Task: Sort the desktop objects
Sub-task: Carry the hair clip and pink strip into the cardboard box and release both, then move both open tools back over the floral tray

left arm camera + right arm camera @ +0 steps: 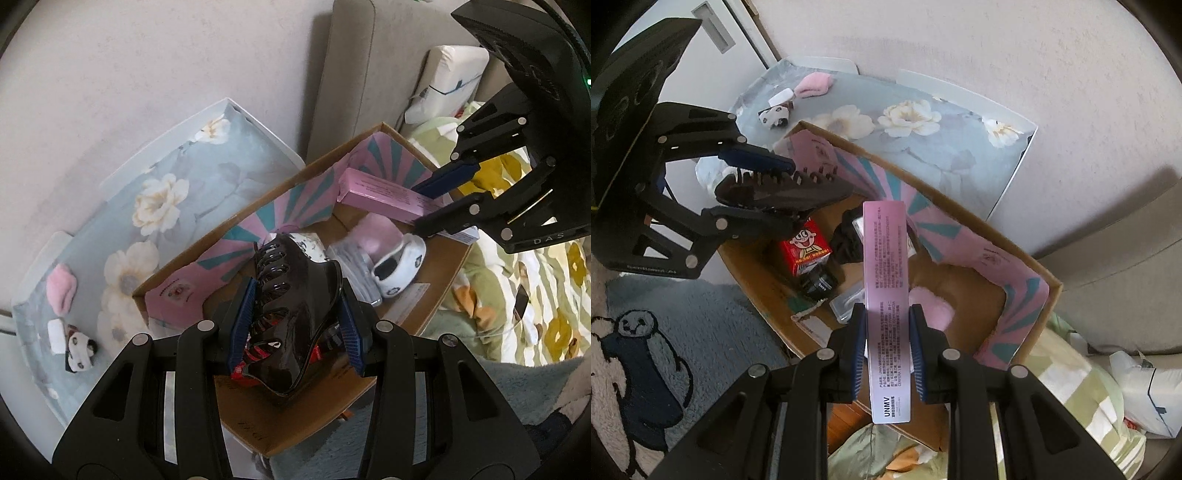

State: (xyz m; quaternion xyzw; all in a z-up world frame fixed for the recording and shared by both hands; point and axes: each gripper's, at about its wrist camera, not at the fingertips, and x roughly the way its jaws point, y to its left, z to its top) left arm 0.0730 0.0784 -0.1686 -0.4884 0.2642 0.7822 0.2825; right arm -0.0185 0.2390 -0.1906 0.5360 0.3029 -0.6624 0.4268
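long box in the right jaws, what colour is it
Pale pink with small dark print, white at the near end; the long box shows best in the right wrist view.

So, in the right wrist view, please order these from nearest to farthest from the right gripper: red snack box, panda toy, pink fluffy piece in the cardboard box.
1. Pink fluffy piece, just right of the right gripper, inside the cardboard box.
2. Red snack box, farther left in the box.
3. Panda toy, far away on the floral tray.
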